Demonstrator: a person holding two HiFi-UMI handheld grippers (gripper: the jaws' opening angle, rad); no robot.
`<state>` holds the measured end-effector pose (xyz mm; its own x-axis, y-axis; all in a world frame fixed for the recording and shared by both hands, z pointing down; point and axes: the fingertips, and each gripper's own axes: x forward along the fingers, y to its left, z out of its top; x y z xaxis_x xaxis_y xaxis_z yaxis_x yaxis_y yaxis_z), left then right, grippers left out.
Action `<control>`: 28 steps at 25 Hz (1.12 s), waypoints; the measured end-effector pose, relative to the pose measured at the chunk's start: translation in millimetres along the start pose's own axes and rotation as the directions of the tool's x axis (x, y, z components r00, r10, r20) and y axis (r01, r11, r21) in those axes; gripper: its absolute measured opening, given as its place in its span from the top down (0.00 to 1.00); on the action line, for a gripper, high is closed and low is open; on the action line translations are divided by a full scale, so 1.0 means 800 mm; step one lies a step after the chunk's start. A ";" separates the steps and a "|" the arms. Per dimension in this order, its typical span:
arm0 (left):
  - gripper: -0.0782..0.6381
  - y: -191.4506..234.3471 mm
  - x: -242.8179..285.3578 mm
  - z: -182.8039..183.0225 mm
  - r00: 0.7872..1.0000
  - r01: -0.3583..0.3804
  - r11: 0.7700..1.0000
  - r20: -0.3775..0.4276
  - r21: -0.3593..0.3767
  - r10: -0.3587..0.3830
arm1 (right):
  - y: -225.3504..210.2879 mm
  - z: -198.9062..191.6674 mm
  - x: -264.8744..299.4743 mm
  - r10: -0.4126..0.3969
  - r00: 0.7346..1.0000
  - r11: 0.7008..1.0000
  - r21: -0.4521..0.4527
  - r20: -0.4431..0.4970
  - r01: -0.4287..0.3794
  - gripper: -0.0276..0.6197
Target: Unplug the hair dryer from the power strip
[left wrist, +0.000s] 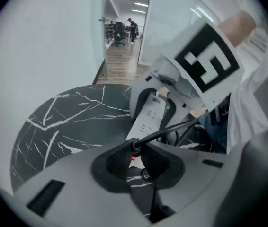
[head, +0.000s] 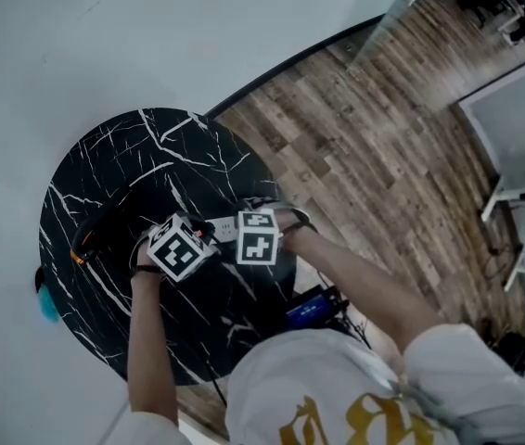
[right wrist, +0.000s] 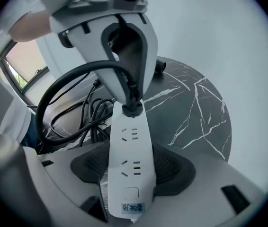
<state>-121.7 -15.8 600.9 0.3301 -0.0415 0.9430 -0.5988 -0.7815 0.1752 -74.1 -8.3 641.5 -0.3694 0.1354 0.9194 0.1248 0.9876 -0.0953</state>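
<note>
A white power strip (right wrist: 129, 164) lies lengthwise between the pads of my right gripper (right wrist: 130, 176), which is shut on it. At the strip's far end a black plug (right wrist: 132, 108) sits on a socket. My left gripper (left wrist: 136, 157) is shut on that plug (left wrist: 135, 147), and its black cord (left wrist: 172, 128) runs off to the right. In the head view both grippers, left (head: 181, 248) and right (head: 259, 236), meet tip to tip over the round black marble table (head: 179, 156), with the strip (head: 225, 229) between them. The black hair dryer (head: 96, 235) lies to their left.
Coiled black cables (right wrist: 72, 117) lie on the table beside the strip. A teal object (head: 47, 302) shows past the table's left edge and a blue object (head: 314, 306) lies by its near right edge. A wood floor (head: 383, 137) spreads to the right.
</note>
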 end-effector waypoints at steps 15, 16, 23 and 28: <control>0.81 -0.004 -0.006 0.009 1.000 -0.008 0.999 -0.029 0.048 0.010 | -0.002 -0.002 -0.001 -0.012 1.000 0.999 0.039 0.018 0.011 0.54; 0.82 -0.005 -0.005 0.004 0.998 -0.033 0.997 -0.044 0.066 0.036 | -0.002 -0.001 -0.001 -0.010 1.000 0.999 0.041 0.017 0.010 0.54; 0.81 0.004 -0.010 0.013 0.999 0.028 0.999 -0.021 0.037 -0.027 | -0.004 0.000 0.000 -0.014 1.000 0.999 0.042 0.018 0.013 0.54; 0.82 0.001 -0.005 -0.001 0.998 -0.040 0.997 -0.042 0.060 0.042 | -0.002 0.004 0.000 -0.008 1.000 1.000 0.028 0.024 0.007 0.54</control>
<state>-123.6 -15.8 597.7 0.2737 -0.0483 0.9606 -0.5669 -0.8149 0.1205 -76.9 -9.8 640.2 -0.3924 0.1297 0.9106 0.0968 0.9903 -0.0993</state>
